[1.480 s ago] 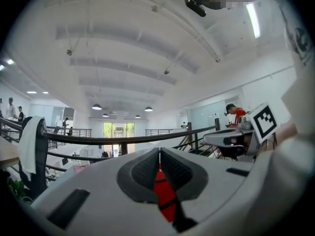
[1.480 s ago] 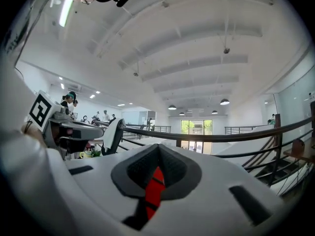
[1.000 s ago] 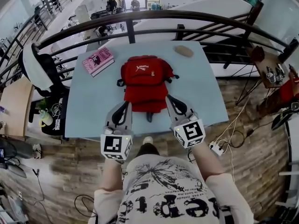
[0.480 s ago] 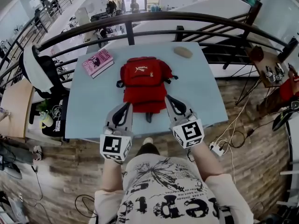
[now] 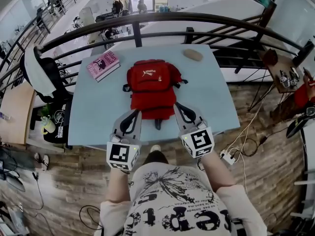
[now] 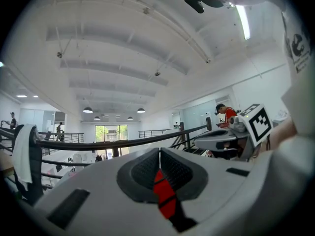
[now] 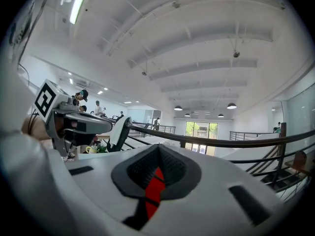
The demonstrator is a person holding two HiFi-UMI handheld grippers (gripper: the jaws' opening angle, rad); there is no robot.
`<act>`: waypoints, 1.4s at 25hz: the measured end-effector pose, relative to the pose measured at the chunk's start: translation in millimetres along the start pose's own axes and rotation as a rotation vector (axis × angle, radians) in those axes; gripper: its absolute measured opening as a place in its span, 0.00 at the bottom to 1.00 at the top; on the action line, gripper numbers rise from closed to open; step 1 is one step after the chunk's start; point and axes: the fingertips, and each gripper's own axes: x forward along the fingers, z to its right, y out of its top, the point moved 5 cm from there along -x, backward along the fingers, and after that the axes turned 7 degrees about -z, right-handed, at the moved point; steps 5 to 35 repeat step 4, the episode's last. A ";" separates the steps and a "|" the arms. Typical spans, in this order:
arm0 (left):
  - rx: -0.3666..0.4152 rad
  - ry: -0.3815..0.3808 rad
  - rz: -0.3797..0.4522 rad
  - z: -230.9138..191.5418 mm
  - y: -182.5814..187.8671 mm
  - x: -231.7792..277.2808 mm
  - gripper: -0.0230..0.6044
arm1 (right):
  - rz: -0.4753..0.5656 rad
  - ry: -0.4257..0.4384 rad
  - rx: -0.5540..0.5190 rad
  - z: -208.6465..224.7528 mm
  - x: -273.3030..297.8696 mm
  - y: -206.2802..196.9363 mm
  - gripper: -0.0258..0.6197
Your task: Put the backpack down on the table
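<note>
— Directly ahead of both grippers, what is listed?

— Item one: backpack [image 5: 150,85], red, laid flat on the tabletop [image 5: 93,112]. Its long axis runs straight away from the grippers toward the railing [image 5: 162,17]. Its near end is met by the left gripper [image 5: 136,113] at one corner and the right gripper [image 5: 176,105] at the other. Neither can be called nearer.

— Gripper state?

— Both are recorded as closed together. In each gripper view, red material crossed by a black band is seen pinched at the base of the pads, so each is judged clamped on the backpack's near end. Whether strap or body fabric is held cannot be told.

— Other entries?

— Beyond the left gripper and out to its left, a pink book [image 5: 103,64], well apart from the backpack. Beyond the right gripper, at the far edge, a tan oval object [image 5: 193,54], also apart. Far to the left, past the tabletop edge, a chair draped in white [image 5: 37,73].

— Obstructions?

— None are noted between grippers and backpack. The bulk appears to be resting already. Release and a straight pull-back are judged to be what remains, with the black band snagging on the pads as the risk.
</note>
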 end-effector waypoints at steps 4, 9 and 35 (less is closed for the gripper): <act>-0.001 0.003 -0.011 -1.1 -0.1 4.4 0.06 | 0.002 -0.004 0.004 2.4 0.9 0.0 0.03; -0.001 0.003 -0.011 -1.1 -0.1 4.4 0.06 | 0.002 -0.004 0.004 2.4 0.9 0.0 0.03; -0.001 0.003 -0.011 -1.1 -0.1 4.4 0.06 | 0.002 -0.004 0.004 2.4 0.9 0.0 0.03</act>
